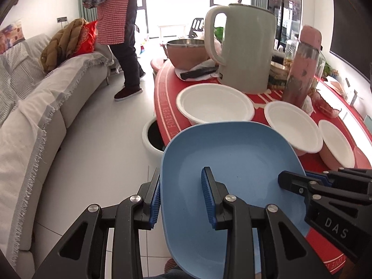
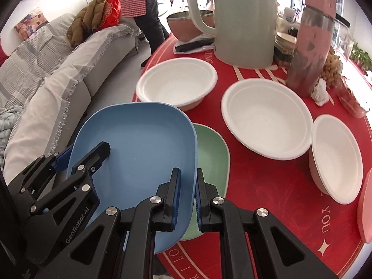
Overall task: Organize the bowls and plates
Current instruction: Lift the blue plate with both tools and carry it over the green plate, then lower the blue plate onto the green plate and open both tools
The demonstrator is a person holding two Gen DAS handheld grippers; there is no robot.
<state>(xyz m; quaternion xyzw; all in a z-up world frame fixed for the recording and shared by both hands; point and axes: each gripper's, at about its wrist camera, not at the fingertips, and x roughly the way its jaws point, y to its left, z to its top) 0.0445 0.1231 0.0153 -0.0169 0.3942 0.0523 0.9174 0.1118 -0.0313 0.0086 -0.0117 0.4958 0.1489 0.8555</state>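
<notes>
A blue plate is held by both grippers, tilted a little, at the near edge of the red table. My left gripper is shut on the plate's left rim, one finger inside and one outside. My right gripper is shut on its right rim. A green plate lies on the table, partly under the blue plate. Three white bowls stand beyond: left, middle, right.
A grey-green kettle, a pink bottle and a metal-rimmed pot stand at the back of the table. A pink plate shows at the right edge. A white bin, a sofa and a standing person are to the left.
</notes>
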